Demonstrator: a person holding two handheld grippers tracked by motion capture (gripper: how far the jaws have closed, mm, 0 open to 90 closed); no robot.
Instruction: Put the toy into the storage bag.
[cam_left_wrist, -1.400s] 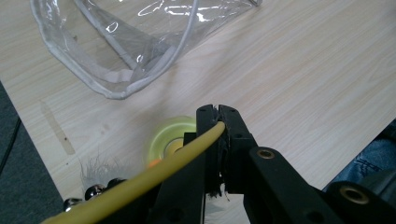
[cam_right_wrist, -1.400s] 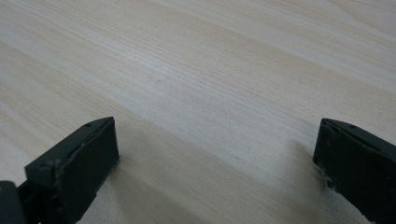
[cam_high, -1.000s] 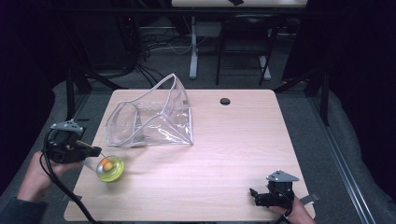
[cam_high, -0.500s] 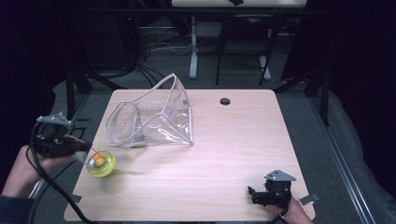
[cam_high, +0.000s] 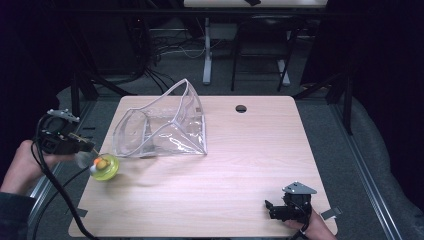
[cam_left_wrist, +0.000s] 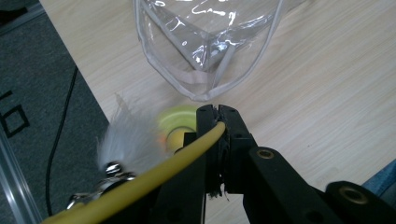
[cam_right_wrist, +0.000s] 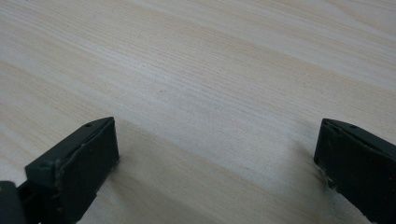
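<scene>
The left gripper (cam_left_wrist: 218, 114) has its jaws pinched on the thin yellow flexible wand (cam_left_wrist: 154, 175) of a cat teaser toy whose end carries white feathers (cam_left_wrist: 123, 140), a small metal bell (cam_left_wrist: 112, 169) and a yellow-green ball (cam_high: 104, 166). In the high view the ball hangs at the table's 9 o'clock edge, just at 7 o'clock of the clear plastic zip pouch (cam_high: 165, 127). I judge the toy light, springy and prone to swing; grip the wand itself, not the feathers. The right gripper (cam_high: 281, 210) stands wide and empty at 5 o'clock on the pale wooden table (cam_high: 240, 150).
</scene>
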